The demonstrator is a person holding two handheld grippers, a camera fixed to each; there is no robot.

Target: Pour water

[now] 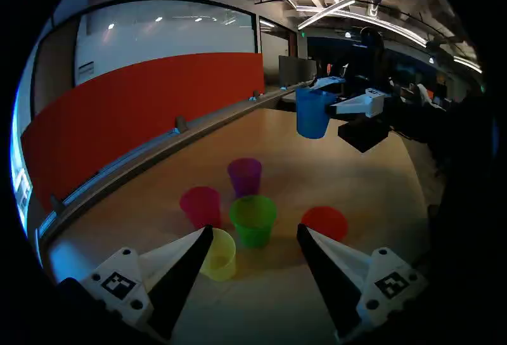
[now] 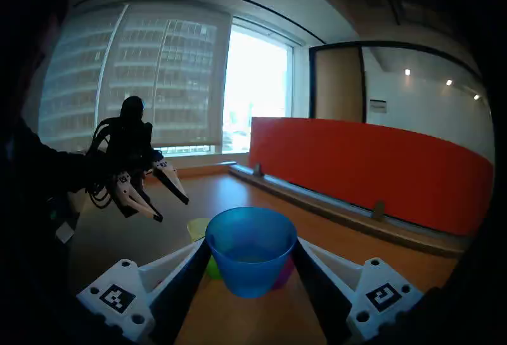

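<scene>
Right claw (image 2: 251,241) gripped blue cup (image 2: 250,266), left claw (image 1: 254,227) was wide open, empty, green cup (image 1: 253,217) stood at its 12 o'clock.

blue cup (image 1: 310,120) in right claw (image 1: 320,99), aloft beyond green cup (image 1: 253,219)

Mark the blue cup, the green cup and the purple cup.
blue cup (image 2: 251,270): right gripper view, front wall.
green cup (image 1: 253,231): left gripper view, front wall.
purple cup (image 1: 245,183): left gripper view, front wall.

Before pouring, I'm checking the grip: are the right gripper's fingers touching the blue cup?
Touching. The right gripper view shows both fingers pressed against opposite sides of the blue cup, with no gap on either side.
</scene>
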